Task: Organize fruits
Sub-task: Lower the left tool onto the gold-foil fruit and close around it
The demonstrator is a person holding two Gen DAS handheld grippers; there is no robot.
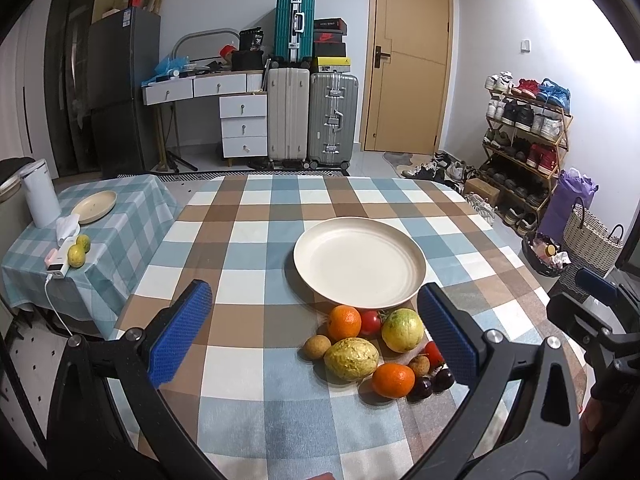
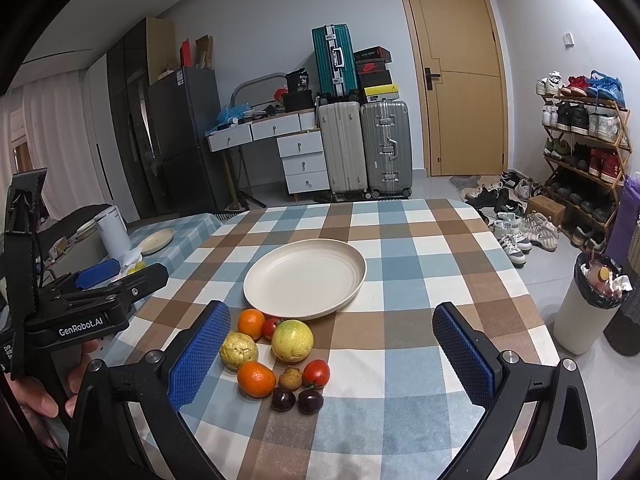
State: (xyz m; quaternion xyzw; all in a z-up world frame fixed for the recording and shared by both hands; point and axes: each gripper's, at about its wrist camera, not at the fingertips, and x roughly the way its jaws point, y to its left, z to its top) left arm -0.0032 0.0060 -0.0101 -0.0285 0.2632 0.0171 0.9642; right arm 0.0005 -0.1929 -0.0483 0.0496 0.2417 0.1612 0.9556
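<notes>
A cream plate (image 1: 360,266) (image 2: 306,276) sits empty on the checked table. Just in front of it lies a cluster of fruit: two oranges (image 1: 345,322) (image 2: 256,379), two yellow-green passion fruits (image 1: 402,329) (image 2: 292,340), small red tomatoes (image 1: 370,321) (image 2: 316,373), brown longans (image 1: 317,347) (image 2: 290,377) and two dark cherries (image 1: 443,380) (image 2: 311,401). My left gripper (image 1: 316,332) is open and empty, above the table with the fruit between its fingers' line of sight. My right gripper (image 2: 332,356) is open and empty, above the fruit's near side.
A side table (image 1: 120,208) at the left holds a second plate (image 1: 96,207), a white kettle (image 1: 40,194), two yellow-green fruits (image 1: 78,254) and a charger. A white bin (image 2: 588,304) stands right of the table. Suitcases, drawers and a shoe rack stand beyond.
</notes>
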